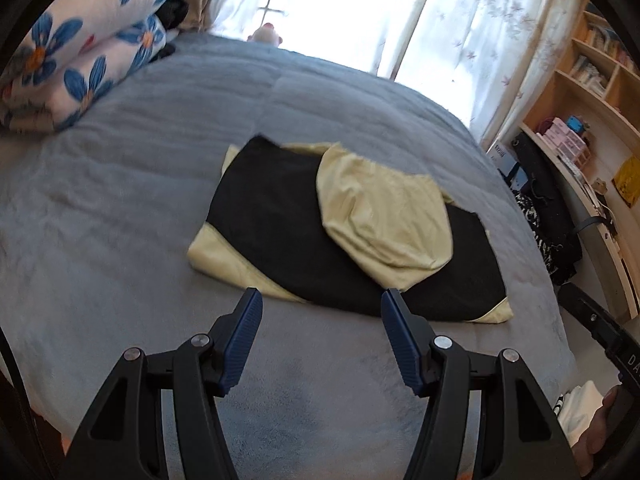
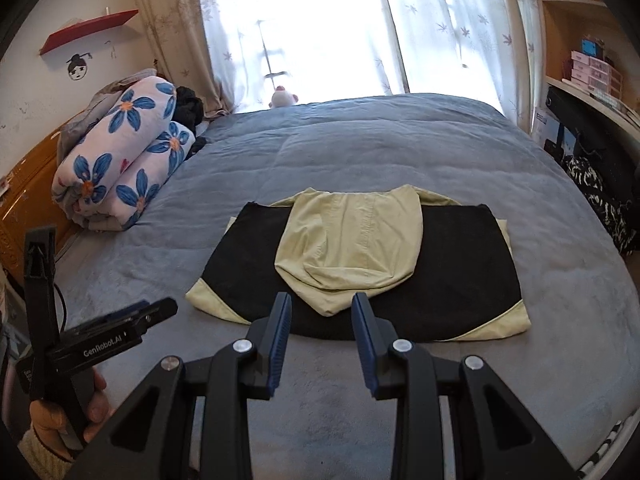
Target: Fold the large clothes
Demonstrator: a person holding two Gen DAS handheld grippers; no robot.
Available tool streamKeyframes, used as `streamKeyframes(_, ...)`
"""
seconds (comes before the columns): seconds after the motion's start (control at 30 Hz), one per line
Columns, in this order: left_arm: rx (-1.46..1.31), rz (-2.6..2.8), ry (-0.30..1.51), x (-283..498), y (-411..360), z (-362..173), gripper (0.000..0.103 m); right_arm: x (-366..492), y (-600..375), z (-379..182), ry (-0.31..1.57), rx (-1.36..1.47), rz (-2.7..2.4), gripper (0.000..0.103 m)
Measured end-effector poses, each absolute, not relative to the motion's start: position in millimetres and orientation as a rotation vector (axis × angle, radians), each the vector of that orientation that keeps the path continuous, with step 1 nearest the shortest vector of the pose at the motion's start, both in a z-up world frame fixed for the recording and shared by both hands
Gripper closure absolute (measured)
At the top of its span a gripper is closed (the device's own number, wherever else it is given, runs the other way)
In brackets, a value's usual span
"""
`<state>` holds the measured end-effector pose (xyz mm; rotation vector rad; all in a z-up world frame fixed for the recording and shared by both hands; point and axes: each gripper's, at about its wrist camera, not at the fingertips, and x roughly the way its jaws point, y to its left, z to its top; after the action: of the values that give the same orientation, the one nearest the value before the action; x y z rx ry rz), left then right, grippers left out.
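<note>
A folded garment, black with pale yellow corners, lies flat on the grey bed cover. Its pale yellow hood is laid on top of the black part. My left gripper hovers open at the garment's near edge with nothing between its blue pads. My right gripper is also open, with a narrower gap. It is empty and sits at the near edge just below the hood's tip. A hand holds the left gripper at the lower left of the right wrist view.
A rolled quilt with blue flowers lies at the bed's far left. A small plush toy sits by the curtained window. Wooden shelves and dark bags line the right side of the bed.
</note>
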<state>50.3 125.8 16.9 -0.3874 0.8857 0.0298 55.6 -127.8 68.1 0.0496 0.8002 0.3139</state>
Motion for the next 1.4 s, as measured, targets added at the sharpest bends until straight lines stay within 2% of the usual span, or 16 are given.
streamKeyframes(0.3,-0.611,0.048,0.999,84,154,-82,0.043,85,-128,21,0.824,0.065,0.247,0.072)
streamKeyframes(0.57,-0.825,0.076,0.963,114,175,-149,0.043,110,-122,-11,0.869,0.065,0.288,0.072)
streamKeyframes(1.03,-0.808,0.143,0.807,196,190,-156,0.042,172,-113,-54,0.929,0.062,0.3,0.072)
streamKeyframes(1.07,-0.795,0.164,0.791,200,190,-154,0.047,179,-112,-56,0.927,0.058,0.297,0.072)
streamKeyframes(1.1,-0.779,0.197,0.778,203,191,-153,0.06,187,-110,-57,0.925,0.054,0.297,0.072)
streamKeyframes(1.13,-0.771,0.21,0.768,205,191,-151,0.078,197,-108,-60,0.918,0.048,0.299,0.072)
streamKeyframes(1.17,-0.759,0.223,0.757,206,189,-150,0.09,203,-105,-61,0.91,0.041,0.296,0.072)
streamKeyframes(1.23,-0.726,0.228,0.736,204,187,-145,0.093,220,-96,-66,0.889,0.01,0.287,0.072)
streamKeyframes(1.3,-0.648,0.246,0.703,199,178,-133,0.094,239,-84,-75,0.877,-0.045,0.276,0.083)
streamKeyframes(1.4,-0.548,0.26,0.645,187,169,-111,0.095,261,-69,-97,0.905,-0.103,0.275,0.089)
